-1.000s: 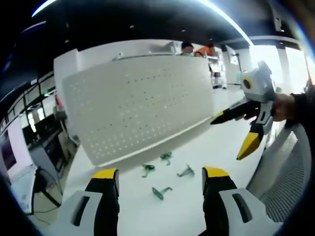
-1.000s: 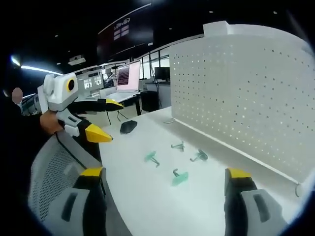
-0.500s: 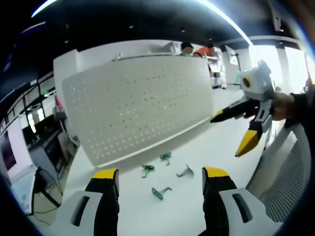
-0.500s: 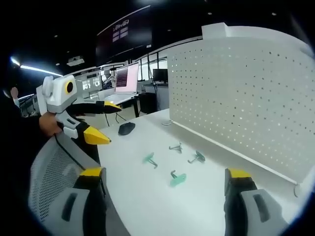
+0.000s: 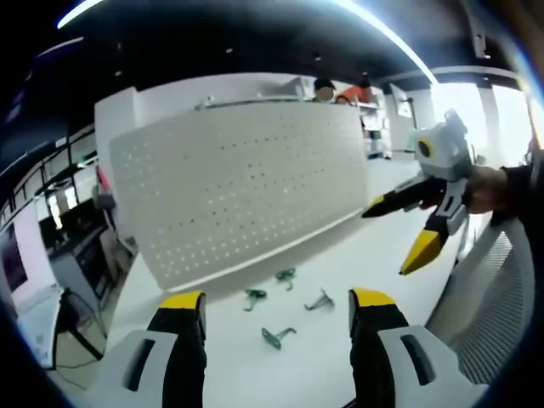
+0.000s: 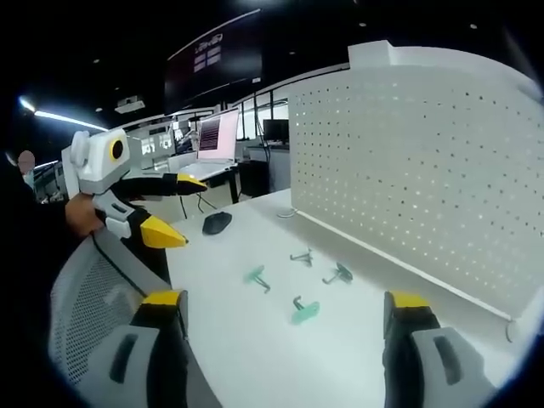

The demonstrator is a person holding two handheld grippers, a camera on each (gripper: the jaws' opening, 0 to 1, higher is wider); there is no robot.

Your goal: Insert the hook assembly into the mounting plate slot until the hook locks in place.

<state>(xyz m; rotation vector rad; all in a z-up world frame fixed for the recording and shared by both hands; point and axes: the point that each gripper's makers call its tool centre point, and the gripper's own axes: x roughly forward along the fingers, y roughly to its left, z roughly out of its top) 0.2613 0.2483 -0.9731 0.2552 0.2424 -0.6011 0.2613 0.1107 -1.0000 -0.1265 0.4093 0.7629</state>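
So far nothing is picked up: both the left gripper (image 6: 166,208) and the right gripper (image 5: 404,229) hang above the white table (image 5: 255,365) with jaws spread and nothing between them. Four green hooks (image 6: 304,309) lie loose near the middle of the table, just in front of the white perforated panel (image 6: 425,161) standing along its far edge. Judged step is the approach; the next move calls for lowering one gripper onto a hook and closing on its stem.
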